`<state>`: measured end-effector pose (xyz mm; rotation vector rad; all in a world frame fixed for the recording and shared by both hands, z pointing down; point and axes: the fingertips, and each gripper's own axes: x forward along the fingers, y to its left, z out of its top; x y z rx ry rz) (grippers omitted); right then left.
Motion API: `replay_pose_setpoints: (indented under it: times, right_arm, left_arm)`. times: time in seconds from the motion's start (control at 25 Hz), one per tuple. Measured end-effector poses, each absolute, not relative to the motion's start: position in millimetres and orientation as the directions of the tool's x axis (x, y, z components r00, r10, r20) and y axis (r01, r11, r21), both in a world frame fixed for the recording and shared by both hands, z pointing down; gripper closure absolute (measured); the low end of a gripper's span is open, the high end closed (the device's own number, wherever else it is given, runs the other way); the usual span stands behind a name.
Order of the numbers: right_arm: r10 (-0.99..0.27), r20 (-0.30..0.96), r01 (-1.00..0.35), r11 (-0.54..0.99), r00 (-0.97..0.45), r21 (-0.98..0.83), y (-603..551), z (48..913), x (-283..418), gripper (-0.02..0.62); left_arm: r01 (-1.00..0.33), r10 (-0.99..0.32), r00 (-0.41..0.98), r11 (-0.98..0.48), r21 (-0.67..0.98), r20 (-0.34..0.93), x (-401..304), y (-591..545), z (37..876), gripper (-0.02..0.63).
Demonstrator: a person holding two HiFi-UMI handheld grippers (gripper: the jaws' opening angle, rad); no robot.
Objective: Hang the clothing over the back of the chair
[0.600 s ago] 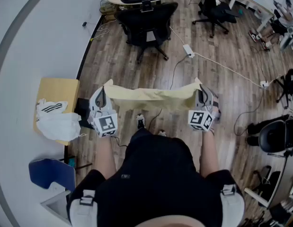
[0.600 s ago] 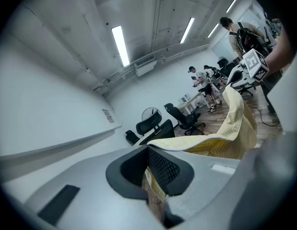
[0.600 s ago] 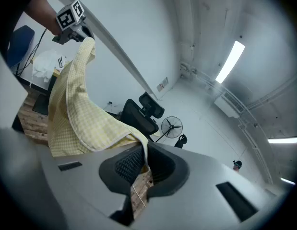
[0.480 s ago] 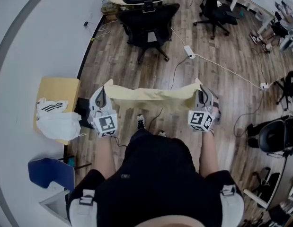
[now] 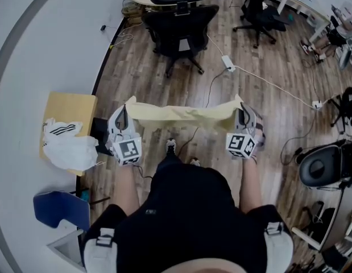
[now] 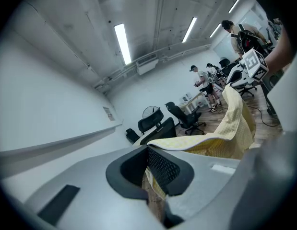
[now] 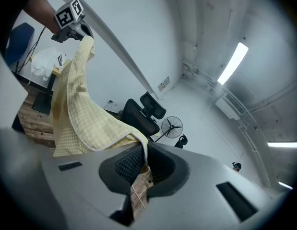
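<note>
Left gripper view: left gripper jaws closed on the hem of a pale yellow checked cloth – fabric pinched between the dark ribbed pads. The cloth rises to the right, sagging in a fold, up to the right gripper (marker cube facing the camera, a forearm behind it). Beyond the cloth – a black office chair with headrest, a round fan just behind it, wooden floor. Several people stand far off. Ceiling light strips lit.
</note>
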<state>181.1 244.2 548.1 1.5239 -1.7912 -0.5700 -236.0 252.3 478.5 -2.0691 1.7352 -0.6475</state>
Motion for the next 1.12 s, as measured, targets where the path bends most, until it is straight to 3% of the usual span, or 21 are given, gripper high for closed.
replay_pose_setpoints:
  times: [1.12]
  right_arm:
    - [-0.972, 0.232, -0.627, 0.166, 0.025, 0.761, 111.3, 534.1, 75.3, 0.586]
  left_arm:
    - [-0.811, -0.969, 0.217, -0.248, -0.530, 0.121, -344.7, 81.4, 482.5, 0.606]
